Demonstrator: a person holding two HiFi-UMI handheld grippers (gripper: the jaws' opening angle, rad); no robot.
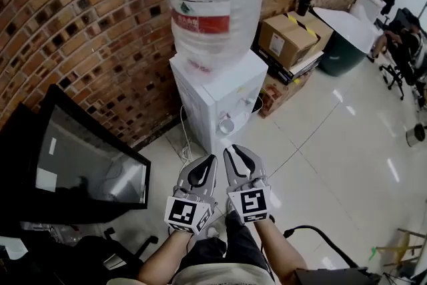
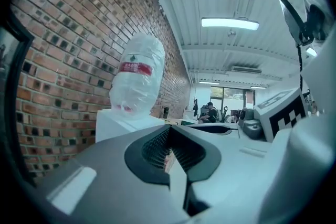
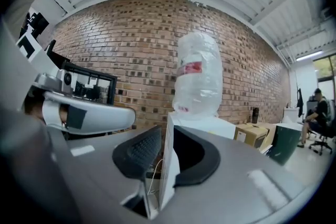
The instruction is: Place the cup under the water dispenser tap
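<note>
A white water dispenser point(image 1: 220, 87) with a big clear bottle point(image 1: 210, 3) on top stands against the brick wall. A small pale round thing point(image 1: 227, 124) that looks like a cup sits in the recess on its front. Both grippers hover side by side in front of it, apart from it and holding nothing. My left gripper point(image 1: 212, 158) point(image 2: 169, 136) is shut, its pads meeting at the tips. My right gripper point(image 1: 231, 149) point(image 3: 167, 134) has a narrow gap between its pads. Through that gap the dispenser's point(image 3: 205, 126) white side shows. The left gripper view shows the bottle point(image 2: 135, 81).
A black-framed screen point(image 1: 80, 163) leans at the left. Cardboard boxes point(image 1: 287, 40), a green bin point(image 1: 340, 53) and a white table point(image 1: 343, 20) stand to the dispenser's right. A black cable point(image 1: 313, 230) lies on the glossy floor. A person sits far right point(image 1: 400, 43).
</note>
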